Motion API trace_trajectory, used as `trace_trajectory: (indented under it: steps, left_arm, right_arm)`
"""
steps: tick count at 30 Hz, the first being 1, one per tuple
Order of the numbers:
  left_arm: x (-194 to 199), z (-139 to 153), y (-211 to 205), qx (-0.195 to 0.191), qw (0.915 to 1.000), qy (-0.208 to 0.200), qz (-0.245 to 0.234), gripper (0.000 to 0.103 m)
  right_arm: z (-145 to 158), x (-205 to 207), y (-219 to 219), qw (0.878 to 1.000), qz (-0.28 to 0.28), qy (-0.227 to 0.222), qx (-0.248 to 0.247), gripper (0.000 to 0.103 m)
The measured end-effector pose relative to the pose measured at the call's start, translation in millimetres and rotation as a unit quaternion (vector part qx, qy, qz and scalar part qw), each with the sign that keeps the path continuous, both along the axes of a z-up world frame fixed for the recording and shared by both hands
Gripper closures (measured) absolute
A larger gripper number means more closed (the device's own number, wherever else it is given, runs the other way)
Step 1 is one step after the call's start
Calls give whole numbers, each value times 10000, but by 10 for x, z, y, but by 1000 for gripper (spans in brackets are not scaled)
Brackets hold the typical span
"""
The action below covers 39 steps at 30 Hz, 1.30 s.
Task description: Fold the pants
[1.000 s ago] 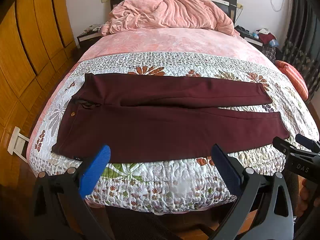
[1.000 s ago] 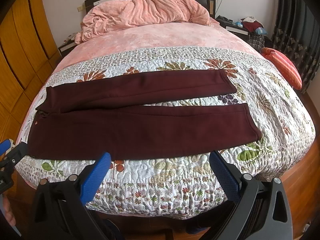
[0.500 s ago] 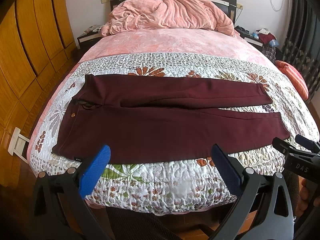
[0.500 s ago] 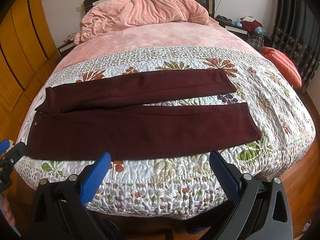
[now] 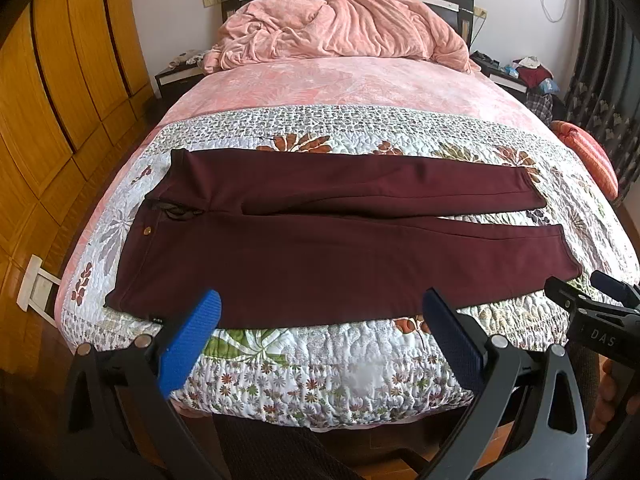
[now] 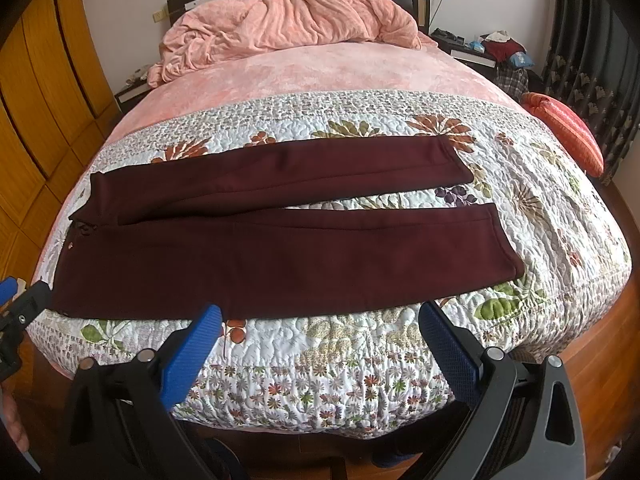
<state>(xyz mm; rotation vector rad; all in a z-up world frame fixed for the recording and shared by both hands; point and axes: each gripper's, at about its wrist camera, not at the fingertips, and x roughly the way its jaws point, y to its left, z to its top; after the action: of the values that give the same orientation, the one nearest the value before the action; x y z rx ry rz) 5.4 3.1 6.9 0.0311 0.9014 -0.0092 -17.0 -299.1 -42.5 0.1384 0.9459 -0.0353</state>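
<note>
The maroon pants (image 5: 320,248) lie flat across the floral quilt (image 5: 320,344) at the foot of the bed, waistband toward the wardrobe side and both legs running toward the curtain side. You can see a small button near the waistband, but the dark tangle beside it at the fly is too small to make out. The legs lie side by side, touching near the waist and parting slightly toward the cuffs, where a strip of quilt shows between them. The near leg's lower edge sits close to the quilt's front edge.

Your left gripper (image 5: 320,332) hangs in front of that front edge, its blue fingers (image 5: 188,344) spread wide and holding nothing, apart from the cloth. Your right gripper (image 6: 318,334) hovers likewise, fingers (image 6: 192,354) spread and empty, nearer the cuff end of the quilt. Each gripper shows only partly at the margin of the other's view, cut off by the frame.

Beyond the quilt, a crumpled pink blanket (image 5: 344,28) is heaped against the headboard. An orange cushion (image 6: 564,130) sits off the quilt's curtain side.
</note>
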Motion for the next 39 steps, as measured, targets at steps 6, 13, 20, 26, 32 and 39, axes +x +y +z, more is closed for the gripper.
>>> trace_trajectory:
  steps: [6,13,20,26,32,39]
  left_arm:
    - [-1,-2,1,6,10000,-1,3,3]
    - [21,-34,8,16,10000,30,10,3]
    - [264,-289,43,-88,9989,454,-14,3]
    - [664,-425,-66,-381,9968,688,-151,3]
    - [1196,-557,-385,-970,9904,907,-392,3]
    - [1780,-654,-844,-883,9885,983,-740,3]
  right_arm:
    - [-62,9,-18,10000,8,48,18,4]
    - [-103,50,-29,9999,15,92,48,4]
    - [-156,510,-693,9988,83,78,471,4]
    - [-344,1852,-2004,9977,-26,419,536,4]
    - [-1003,3108,-2776,9886,56,1238,851,4]
    - [-1527,3632,-2922,9827,311,1336,1247,12]
